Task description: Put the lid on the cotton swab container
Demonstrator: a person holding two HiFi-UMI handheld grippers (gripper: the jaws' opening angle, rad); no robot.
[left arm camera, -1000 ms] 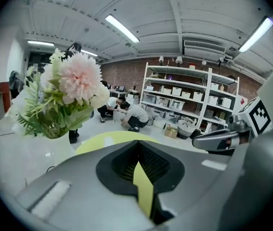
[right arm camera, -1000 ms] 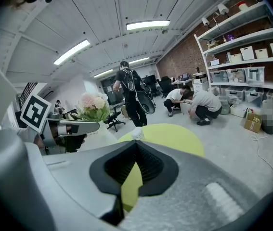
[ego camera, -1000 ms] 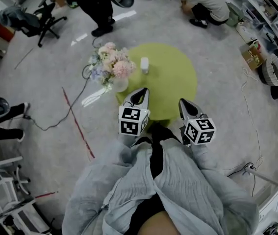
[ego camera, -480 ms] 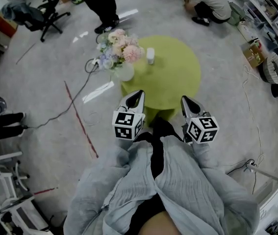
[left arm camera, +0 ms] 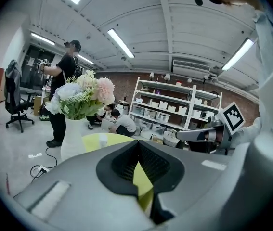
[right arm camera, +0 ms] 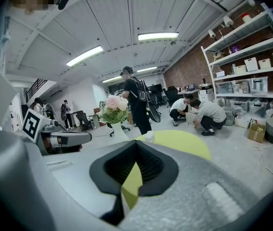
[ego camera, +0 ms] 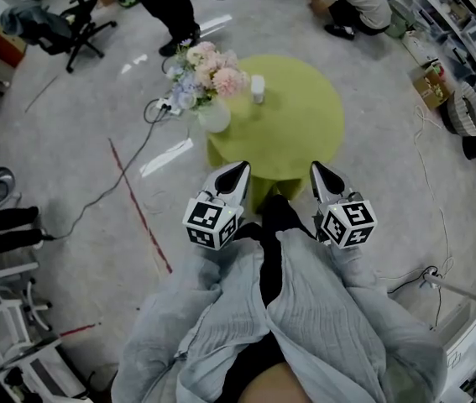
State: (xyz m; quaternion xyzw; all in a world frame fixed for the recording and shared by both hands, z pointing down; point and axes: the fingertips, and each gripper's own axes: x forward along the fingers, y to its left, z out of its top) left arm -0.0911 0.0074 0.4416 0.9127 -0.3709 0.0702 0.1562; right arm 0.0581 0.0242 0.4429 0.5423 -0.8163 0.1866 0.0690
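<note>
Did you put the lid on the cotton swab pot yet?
Not started, it seems. Done: nothing visible. In hand: nothing; the left tool and right tool are shut and empty, by the near edge of the green table. Left: likely everything. The small white container stands across the table beside the flower vase, too small to tell if a lid is on it.

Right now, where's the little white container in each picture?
Head view: cotton swab container on the green table's far side, right of the flowers.
Left gripper view: low, centre-left, right of the flowers.
Right gripper view: centre, right of the flowers.
Shared landmark: the flowers.
</note>
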